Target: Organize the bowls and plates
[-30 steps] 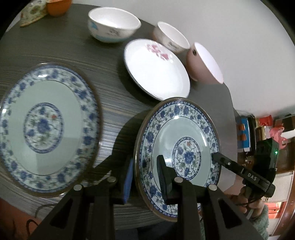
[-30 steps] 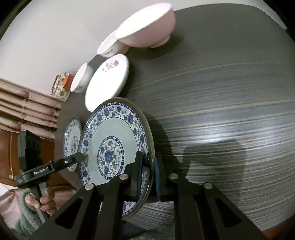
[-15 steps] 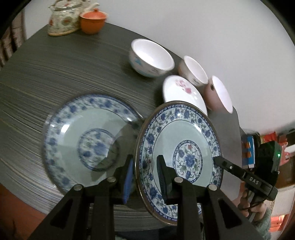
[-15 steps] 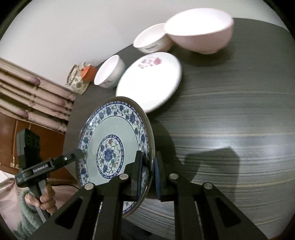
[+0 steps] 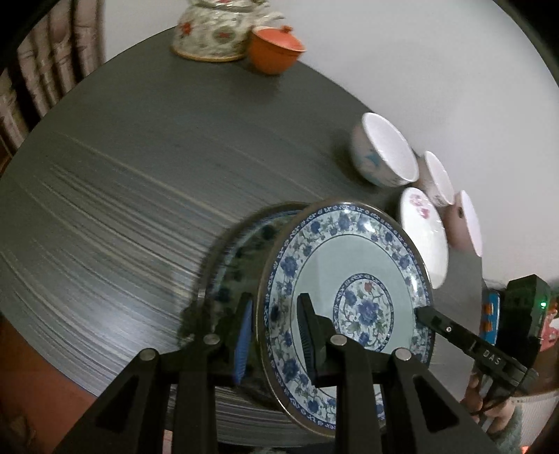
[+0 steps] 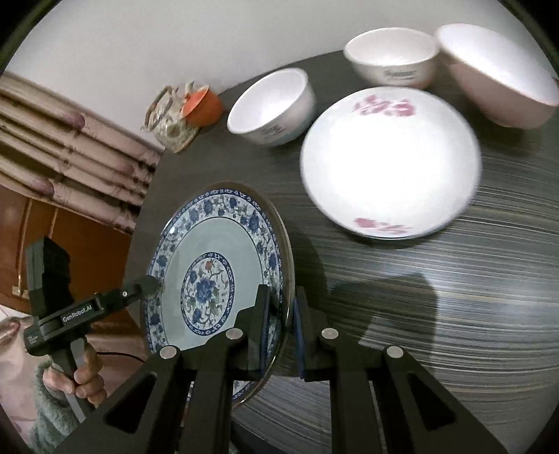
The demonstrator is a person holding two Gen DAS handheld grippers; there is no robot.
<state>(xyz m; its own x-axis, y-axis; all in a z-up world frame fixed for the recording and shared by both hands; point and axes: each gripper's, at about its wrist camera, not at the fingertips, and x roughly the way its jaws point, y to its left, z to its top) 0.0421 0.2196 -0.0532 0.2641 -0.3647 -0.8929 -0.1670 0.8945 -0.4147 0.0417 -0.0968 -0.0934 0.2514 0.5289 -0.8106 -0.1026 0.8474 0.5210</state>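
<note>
Left wrist view had the dark, streaked round tabletop (image 5: 139, 181) running bare from its curved lower-left edge to its middle, the widest free stretch in the frame; at the upper rim stood a floral ceramic teapot (image 5: 216, 31) with a lidded orange cup (image 5: 276, 49) touching it. Centre-low, the blue-and-white floral plate (image 5: 349, 279) was tilted up on edge, and the left gripper (image 5: 276, 331) was clamped on its lower-left rim, one blue pad behind and one black pad in front. Behind it lay a second blue-and-white plate (image 5: 237, 258), shadowed and blurred; whether the two touched could not be told. At the right edge sat a white bowl with blue marks (image 5: 384, 157), empty, then a small white bowl (image 5: 436, 178), a white plate with pink flowers (image 5: 422, 230) and a pink bowl (image 5: 468, 223), crowded near the table's rim. The right gripper (image 5: 419, 310) pinched the held plate's right rim.

Right wrist view showed, at lower left, a hand (image 6: 80, 377) in a green fuzzy sleeve holding the left gripper, its tip on the plate's left rim. The right gripper's fingers (image 6: 262, 314) were closed tight on the near rim. Upper centre to right, all three bowls were empty and the pink-flowered plate lay bare. Open tabletop stretched across the lower right.
</note>
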